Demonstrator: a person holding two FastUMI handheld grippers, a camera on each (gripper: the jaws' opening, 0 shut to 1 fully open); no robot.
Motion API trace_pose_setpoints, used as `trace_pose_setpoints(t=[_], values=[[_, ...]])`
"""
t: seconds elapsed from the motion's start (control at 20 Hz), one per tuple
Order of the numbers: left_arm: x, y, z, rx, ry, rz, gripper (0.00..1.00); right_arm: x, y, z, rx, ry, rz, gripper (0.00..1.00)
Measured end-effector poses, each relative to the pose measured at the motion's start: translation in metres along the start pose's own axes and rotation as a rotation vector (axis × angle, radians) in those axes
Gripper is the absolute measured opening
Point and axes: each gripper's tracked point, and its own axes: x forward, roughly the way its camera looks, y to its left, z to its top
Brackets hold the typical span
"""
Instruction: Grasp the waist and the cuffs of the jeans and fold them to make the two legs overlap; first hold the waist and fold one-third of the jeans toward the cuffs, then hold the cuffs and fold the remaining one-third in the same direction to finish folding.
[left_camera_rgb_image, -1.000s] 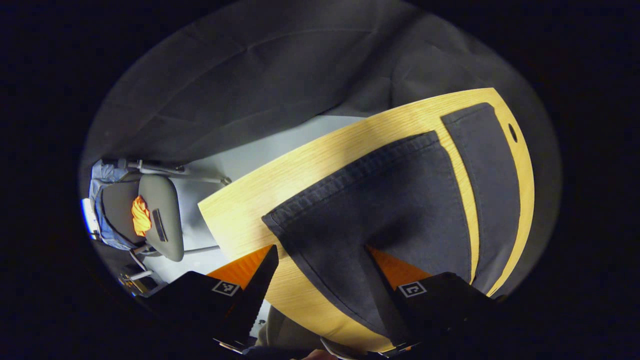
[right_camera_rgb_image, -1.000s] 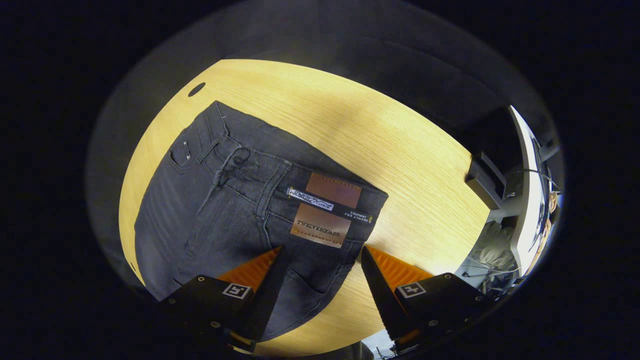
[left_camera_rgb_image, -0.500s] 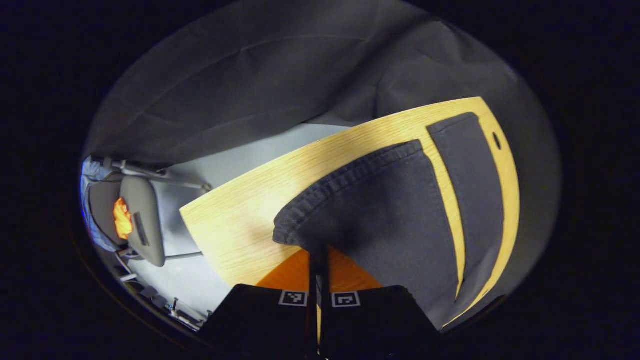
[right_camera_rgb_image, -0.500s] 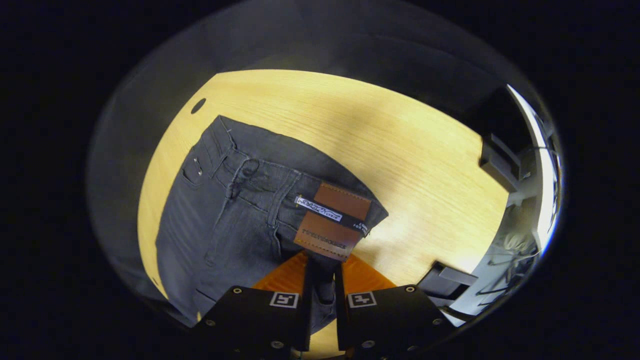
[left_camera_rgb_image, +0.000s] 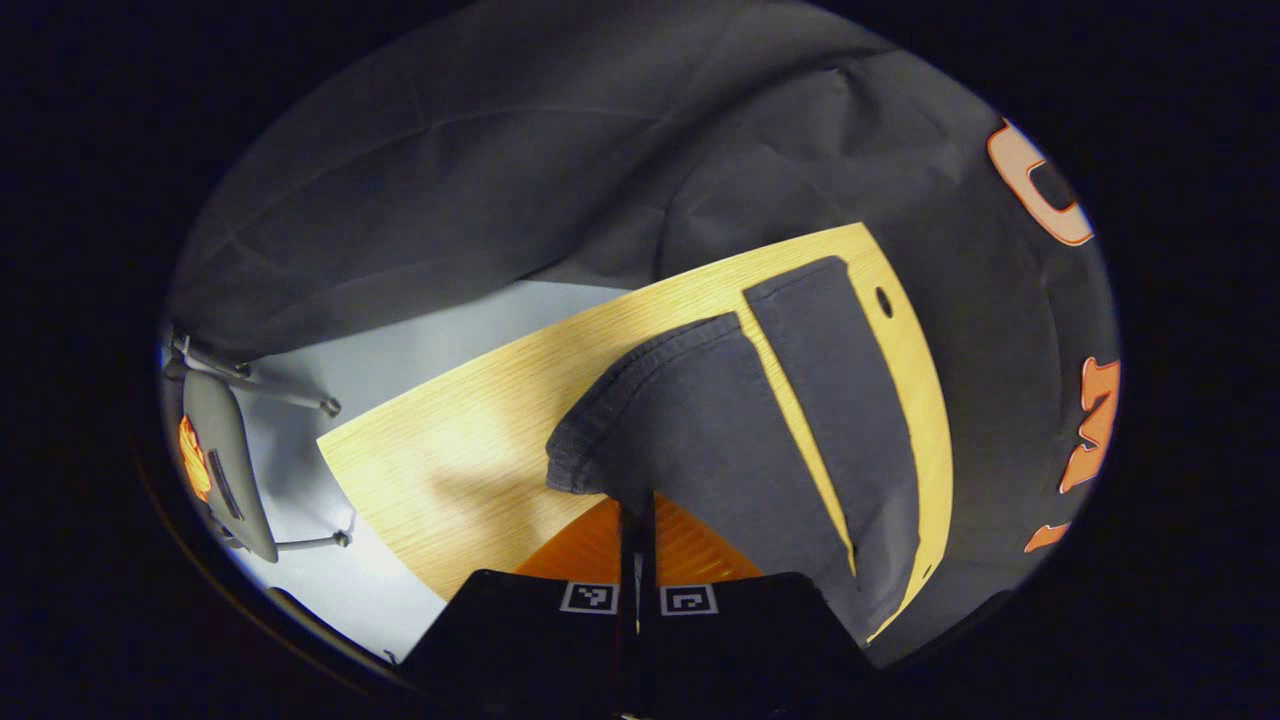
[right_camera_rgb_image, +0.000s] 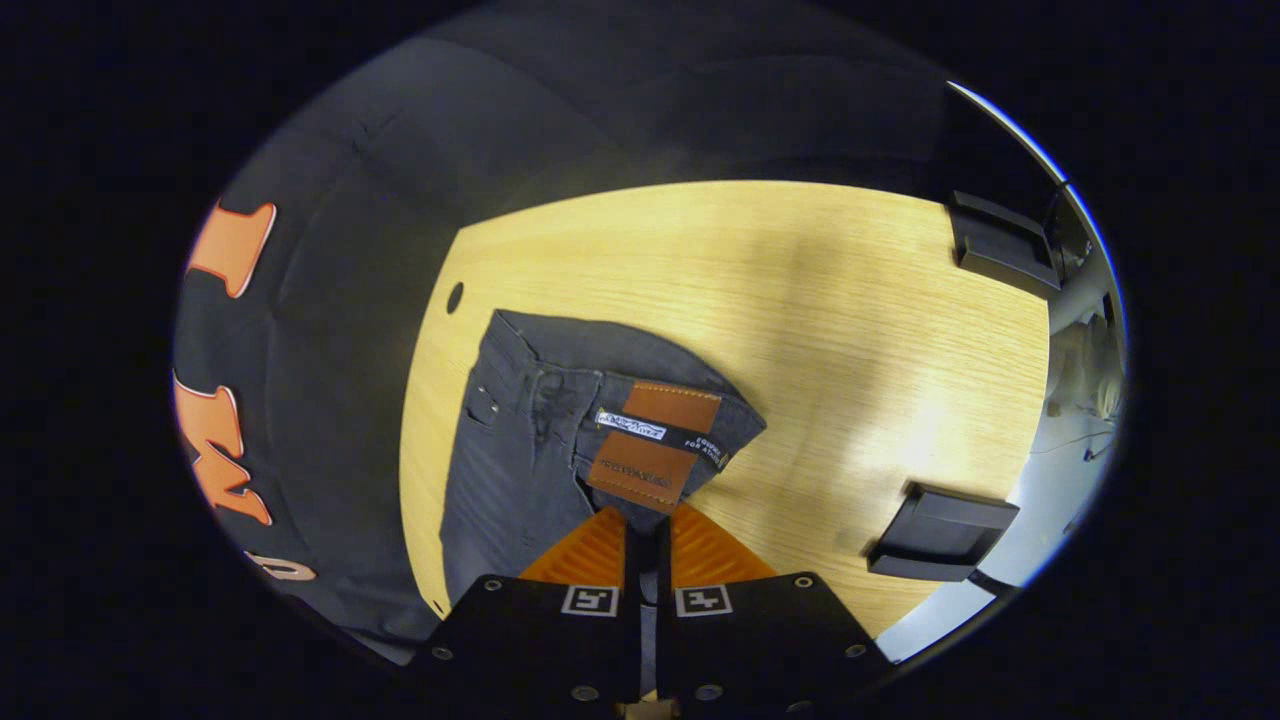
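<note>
Dark grey jeans (left_camera_rgb_image: 720, 420) lie spread on a light wooden table (left_camera_rgb_image: 470, 450). In the left gripper view my left gripper (left_camera_rgb_image: 634, 510) is shut on the cuff (left_camera_rgb_image: 585, 450) of the near leg, which is raised off the wood; the far leg (left_camera_rgb_image: 830, 380) lies flat beyond a strip of bare table. In the right gripper view my right gripper (right_camera_rgb_image: 645, 520) is shut on the waist (right_camera_rgb_image: 620, 440) just below the brown leather patch (right_camera_rgb_image: 650, 445), and that near corner of the waist is lifted and bunched.
A small round hole (right_camera_rgb_image: 455, 297) sits near the table's far edge. Two black flat boxes (right_camera_rgb_image: 940, 530) (right_camera_rgb_image: 1005, 245) rest on the table's right side. A grey chair (left_camera_rgb_image: 225, 470) stands on the pale floor beyond the table's left edge.
Both grippers went from open to shut, the left on the cuff and the right on the waist. Since then both have risen, lifting the held cloth off the table.
</note>
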Motion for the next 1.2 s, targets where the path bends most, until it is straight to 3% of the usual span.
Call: trace_pose_setpoints(t=[0.25,0.45,0.8,1.2], values=[[-0.018,-0.052,0.024,0.046,-0.046,-0.117,0.01,-0.012,0.039,0.005,0.035,-0.017,0.103,0.06],[-0.017,-0.085,0.049,0.085,-0.07,-0.152,0.01,-0.017,0.063,0.015,0.03,-0.022,0.127,0.06],[0.015,-0.133,0.095,0.129,-0.073,-0.151,0.01,-0.011,0.112,0.027,0.005,-0.025,0.15,0.06],[0.058,-0.171,0.133,0.217,-0.061,-0.078,0.01,0.025,0.141,0.042,0.074,0.02,0.146,0.06]])
